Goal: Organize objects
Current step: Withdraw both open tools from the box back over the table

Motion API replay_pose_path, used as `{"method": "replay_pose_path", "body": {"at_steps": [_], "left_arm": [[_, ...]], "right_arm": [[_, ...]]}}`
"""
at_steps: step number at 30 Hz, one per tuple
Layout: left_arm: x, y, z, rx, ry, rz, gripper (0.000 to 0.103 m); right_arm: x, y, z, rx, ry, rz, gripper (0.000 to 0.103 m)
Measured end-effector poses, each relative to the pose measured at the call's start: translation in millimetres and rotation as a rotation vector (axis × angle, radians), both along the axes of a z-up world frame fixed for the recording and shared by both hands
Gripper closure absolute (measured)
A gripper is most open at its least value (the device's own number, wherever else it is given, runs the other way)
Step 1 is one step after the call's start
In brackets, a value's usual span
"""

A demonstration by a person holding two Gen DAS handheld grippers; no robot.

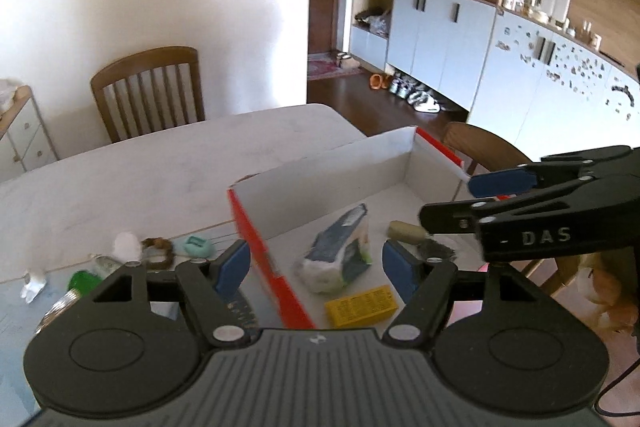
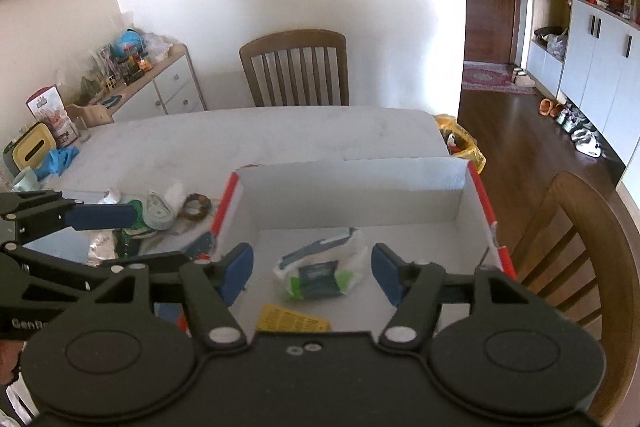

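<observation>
One pale table (image 2: 280, 131) carries one open cardboard box (image 2: 352, 195), white inside with red-edged walls; it stands toward the table's right side, seen from the right wrist camera. Two wooden chairs show there: one (image 2: 294, 67) at the far edge and one (image 2: 576, 251) just beside the box, cut off by the frame. Two grippers are raised above the box's near end. The left gripper (image 1: 316, 263) has its blue pads parted with nothing between them; its left pad overlaps the box's red side wall in the view. The right gripper (image 2: 312, 271) likewise stands with its jaws spread and empty, framing what lies below. In the box I count three things for certain: one soft packet (image 2: 320, 273) in white, blue and green, lying on its side mid-floor; one yellow printed carton (image 1: 362, 305), partly hidden by the gripper bodies; and one tan cylinder (image 1: 406, 231) by the right wall, half covered by the other gripper's finger, with a dark patch under it I cannot identify. Outside, left of the box, lies a loose cluster: one brown woven ring (image 2: 195, 205), one teal oval item (image 1: 196, 245), a green piece (image 1: 82, 281), and white scraps too blurred to count.
</observation>
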State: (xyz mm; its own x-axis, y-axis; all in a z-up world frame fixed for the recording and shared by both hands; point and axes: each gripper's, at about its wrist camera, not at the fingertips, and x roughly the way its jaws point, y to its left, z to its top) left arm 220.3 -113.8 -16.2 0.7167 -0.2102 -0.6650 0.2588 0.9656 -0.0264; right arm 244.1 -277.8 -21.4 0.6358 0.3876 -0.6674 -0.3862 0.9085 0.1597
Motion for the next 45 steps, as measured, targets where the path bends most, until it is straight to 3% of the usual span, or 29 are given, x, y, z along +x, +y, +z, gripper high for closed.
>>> {"method": "replay_pose_path", "body": {"at_steps": [6, 23, 30, 38, 45], "left_arm": [[-9, 36, 0, -0.032, -0.005, 0.031, 0.022], [-33, 134, -19, -0.025, 0.015, 0.120, 0.018], [-37, 173, -25, -0.041, 0.015, 0.157, 0.002], [-42, 216, -38, -0.036, 0.004, 0.183, 0.000], [-37, 248, -66, -0.077, 0.101, 0.150, 0.000]], "right_arm": [[-11, 24, 2, 0.028, 0.004, -0.007, 0.030], [-42, 106, -2, 0.059, 0.011, 0.031, 0.012], [-48, 140, -9, 0.051, 0.024, 0.039, 0.012], [-51, 177, -21, 0.031, 0.036, 0.058, 0.012], [-53, 207, -39, 0.005, 0.072, 0.097, 0.012]]}}
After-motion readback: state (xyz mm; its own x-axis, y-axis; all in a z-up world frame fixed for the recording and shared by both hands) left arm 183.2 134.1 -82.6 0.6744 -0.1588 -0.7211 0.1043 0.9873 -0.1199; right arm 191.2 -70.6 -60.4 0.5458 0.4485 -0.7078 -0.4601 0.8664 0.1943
